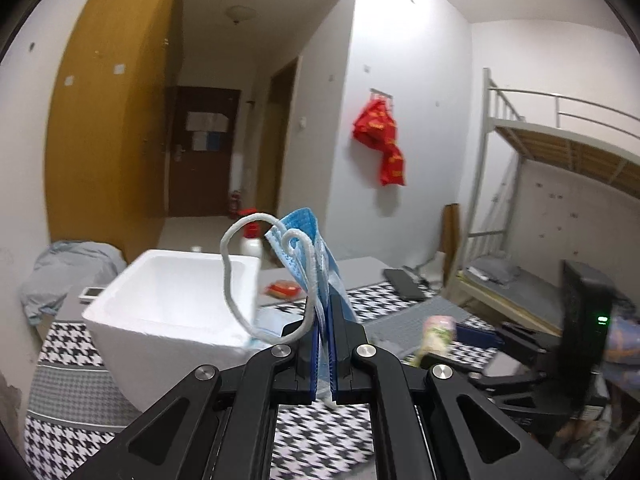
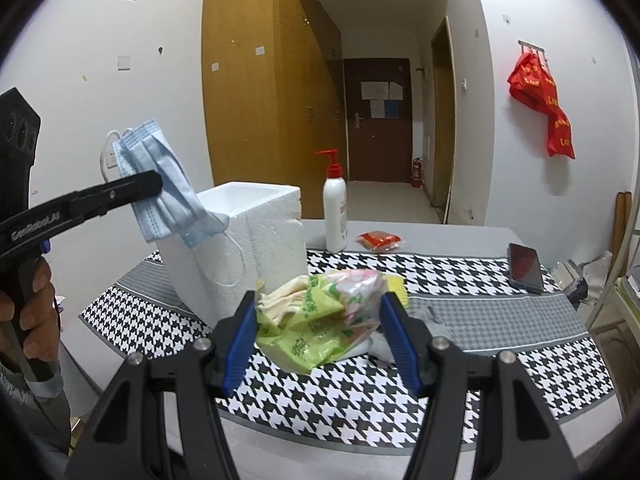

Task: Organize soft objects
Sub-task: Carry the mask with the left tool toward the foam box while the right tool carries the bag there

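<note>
My left gripper [image 1: 325,304] is shut on a blue face mask [image 1: 310,248] with white ear loops, held in the air above the table, beside a white foam box [image 1: 176,300]. In the right wrist view the mask [image 2: 164,196] hangs from the left gripper [image 2: 154,184] just left of the foam box [image 2: 248,236]. My right gripper [image 2: 320,304] is shut on a green tissue pack [image 2: 320,320], holding it just above the houndstooth tablecloth [image 2: 400,392]. The pack also shows in the left wrist view [image 1: 436,336].
A lotion pump bottle [image 2: 335,212], a small red packet [image 2: 380,239] and a black phone [image 2: 525,267] lie on the far side of the table. A yellow item [image 2: 396,282] and pale cloth [image 2: 380,346] lie behind the pack. A bunk bed [image 1: 552,184] stands to the right.
</note>
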Action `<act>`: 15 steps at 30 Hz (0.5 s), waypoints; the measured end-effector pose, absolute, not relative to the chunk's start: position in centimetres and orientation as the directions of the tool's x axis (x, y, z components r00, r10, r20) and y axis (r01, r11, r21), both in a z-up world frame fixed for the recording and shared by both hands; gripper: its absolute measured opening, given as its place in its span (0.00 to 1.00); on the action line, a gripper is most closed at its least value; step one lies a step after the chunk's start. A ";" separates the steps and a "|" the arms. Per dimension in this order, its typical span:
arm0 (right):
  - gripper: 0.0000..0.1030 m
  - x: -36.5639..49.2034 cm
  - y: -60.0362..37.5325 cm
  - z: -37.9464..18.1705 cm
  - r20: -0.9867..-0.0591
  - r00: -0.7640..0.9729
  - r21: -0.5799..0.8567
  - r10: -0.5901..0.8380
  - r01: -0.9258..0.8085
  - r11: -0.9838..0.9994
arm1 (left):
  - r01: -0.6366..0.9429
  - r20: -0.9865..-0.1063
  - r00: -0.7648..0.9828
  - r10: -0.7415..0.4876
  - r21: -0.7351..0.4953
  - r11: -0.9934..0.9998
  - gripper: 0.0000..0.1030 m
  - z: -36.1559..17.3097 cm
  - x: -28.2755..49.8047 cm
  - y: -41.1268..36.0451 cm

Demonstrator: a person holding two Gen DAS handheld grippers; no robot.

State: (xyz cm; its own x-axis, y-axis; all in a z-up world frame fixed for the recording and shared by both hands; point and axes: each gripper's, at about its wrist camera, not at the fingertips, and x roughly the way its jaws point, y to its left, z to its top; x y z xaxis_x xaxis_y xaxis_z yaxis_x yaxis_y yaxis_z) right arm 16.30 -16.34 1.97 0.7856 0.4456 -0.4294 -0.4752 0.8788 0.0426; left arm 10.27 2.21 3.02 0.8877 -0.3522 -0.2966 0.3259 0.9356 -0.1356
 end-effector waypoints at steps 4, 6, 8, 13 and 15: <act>0.63 15.9 -16.1 2.2 -0.423 0.786 0.040 0.451 -0.481 0.876 | 0.329 -0.255 0.903 -0.346 -0.108 0.938 0.04 4.0 8.3 2.3; 0.63 15.7 -16.0 2.3 -0.421 0.786 0.039 0.453 -0.483 0.875 | 0.323 -0.235 0.911 -0.338 -0.103 0.941 0.04 4.6 7.5 2.6; 0.63 15.5 -16.0 2.4 -0.416 0.787 0.036 0.455 -0.486 0.873 | 0.304 -0.219 0.923 -0.318 -0.094 0.948 0.04 5.1 7.0 3.1; 0.63 15.0 -15.3 3.1 -0.401 0.788 0.022 0.468 -0.502 0.864 | 0.254 -0.200 0.943 -0.265 -0.081 0.964 0.04 5.7 6.5 4.2; 0.63 14.9 -15.0 3.3 -0.397 0.786 0.018 0.475 -0.511 0.860 | 0.234 -0.198 0.949 -0.246 -0.082 0.969 0.04 5.7 6.3 4.8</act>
State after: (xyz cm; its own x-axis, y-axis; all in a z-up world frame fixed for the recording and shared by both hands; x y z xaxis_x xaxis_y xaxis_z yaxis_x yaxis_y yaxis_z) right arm 14.93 -14.99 3.35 0.7857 0.4747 -0.3967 -0.5105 0.8597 0.0177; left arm 6.29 4.77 5.72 0.9491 -0.2455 -0.1975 0.2337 0.9689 -0.0816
